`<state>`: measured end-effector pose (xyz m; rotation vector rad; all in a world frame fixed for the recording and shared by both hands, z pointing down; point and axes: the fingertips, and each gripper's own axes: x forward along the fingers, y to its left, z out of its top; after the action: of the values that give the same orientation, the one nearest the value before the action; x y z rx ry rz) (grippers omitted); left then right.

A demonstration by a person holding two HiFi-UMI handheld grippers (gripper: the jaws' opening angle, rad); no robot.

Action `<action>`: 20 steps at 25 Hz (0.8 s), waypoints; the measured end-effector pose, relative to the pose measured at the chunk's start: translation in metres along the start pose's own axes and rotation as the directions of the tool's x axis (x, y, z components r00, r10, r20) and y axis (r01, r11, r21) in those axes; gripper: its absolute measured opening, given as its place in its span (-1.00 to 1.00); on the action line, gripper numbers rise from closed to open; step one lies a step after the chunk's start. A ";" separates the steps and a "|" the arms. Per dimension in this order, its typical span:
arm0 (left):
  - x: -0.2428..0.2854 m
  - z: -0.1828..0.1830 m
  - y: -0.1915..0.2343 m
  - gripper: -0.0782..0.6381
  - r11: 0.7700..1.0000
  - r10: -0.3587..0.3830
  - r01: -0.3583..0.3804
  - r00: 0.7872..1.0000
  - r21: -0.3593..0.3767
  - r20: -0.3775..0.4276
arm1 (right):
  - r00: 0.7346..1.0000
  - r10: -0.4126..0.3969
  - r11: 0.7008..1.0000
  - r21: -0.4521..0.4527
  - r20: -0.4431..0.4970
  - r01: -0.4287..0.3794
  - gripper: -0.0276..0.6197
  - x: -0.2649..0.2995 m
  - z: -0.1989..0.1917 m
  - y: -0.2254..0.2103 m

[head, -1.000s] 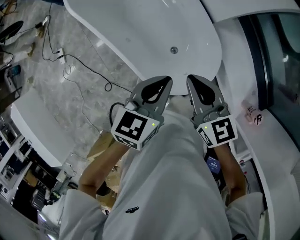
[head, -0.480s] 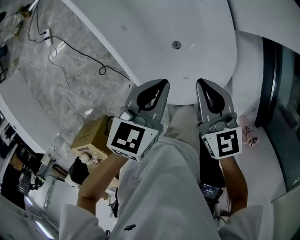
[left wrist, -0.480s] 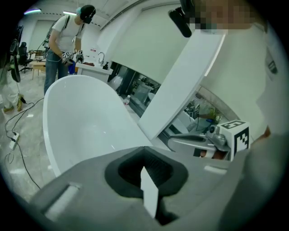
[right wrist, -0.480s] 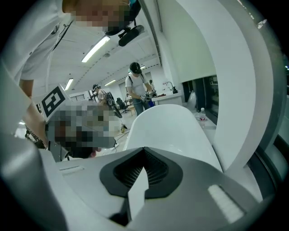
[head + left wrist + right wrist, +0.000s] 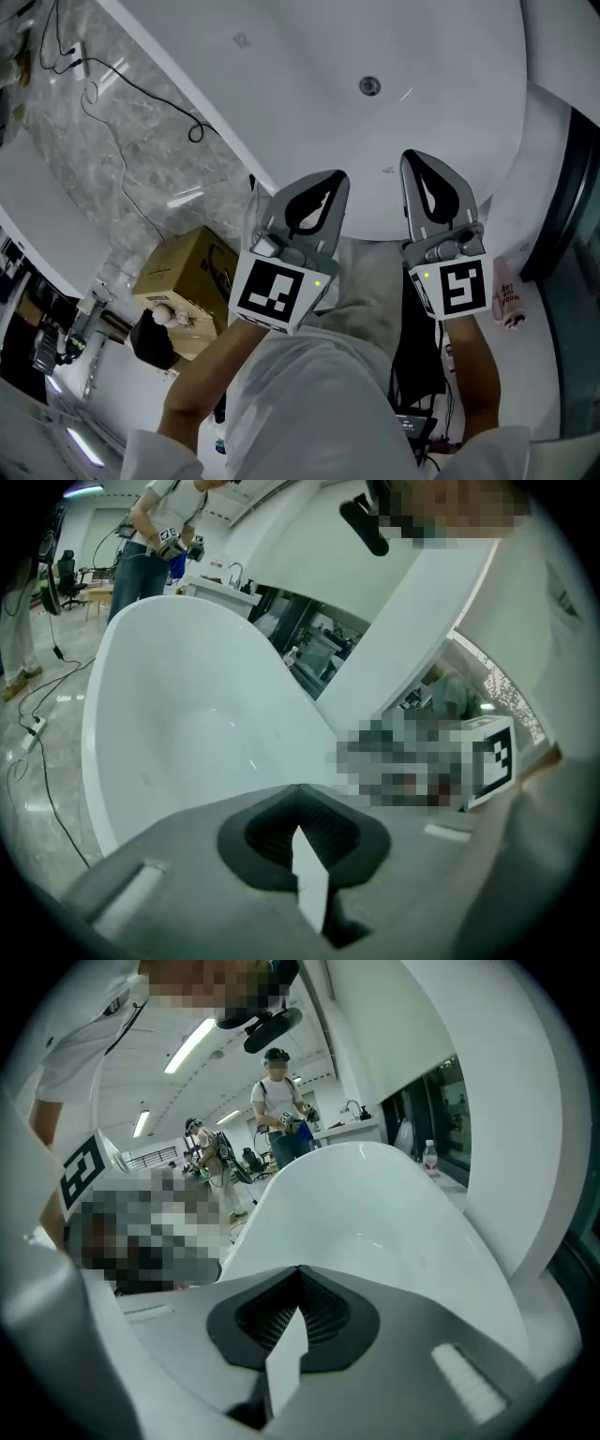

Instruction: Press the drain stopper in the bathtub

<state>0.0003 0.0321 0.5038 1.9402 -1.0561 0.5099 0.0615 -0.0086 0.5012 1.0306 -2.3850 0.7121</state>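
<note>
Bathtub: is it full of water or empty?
Empty. The bathtub shows its bare white bottom, and the round drain stopper sits uncovered, with no waterline along the walls.

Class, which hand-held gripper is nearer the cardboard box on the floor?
Left. In the head view, the left hand-held gripper sits just right of the cardboard box. The right hand-held gripper is farther right, beyond the left one.

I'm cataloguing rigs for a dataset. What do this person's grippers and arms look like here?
The left gripper and right gripper are both grey and taper to a point, with black teardrop-shaped ribbed insets. Each carries a white cube printed with black square markers, and a small green light. The person wears a white short-sleeved top.
</note>
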 end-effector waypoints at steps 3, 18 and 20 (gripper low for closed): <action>0.022 -0.021 0.017 -0.79 1.000 0.003 -0.003 1.000 -0.015 0.004 | 1.000 -0.007 1.000 0.015 -0.012 0.007 -0.92 0.022 -0.031 -0.012; 0.120 -0.107 0.063 -0.79 1.000 -0.010 0.009 0.997 -0.019 -0.078 | 0.993 -0.069 0.997 0.029 -0.098 0.072 -0.91 0.098 -0.145 -0.058; 0.134 -0.118 0.073 -0.79 1.000 0.001 -0.001 0.996 -0.008 -0.087 | 0.991 -0.071 0.997 0.034 -0.110 0.075 -0.91 0.110 -0.161 -0.061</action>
<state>0.0202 0.0442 0.6951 1.8930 -1.0022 0.5844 0.0699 -0.0043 0.7046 1.0605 -2.2377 0.7698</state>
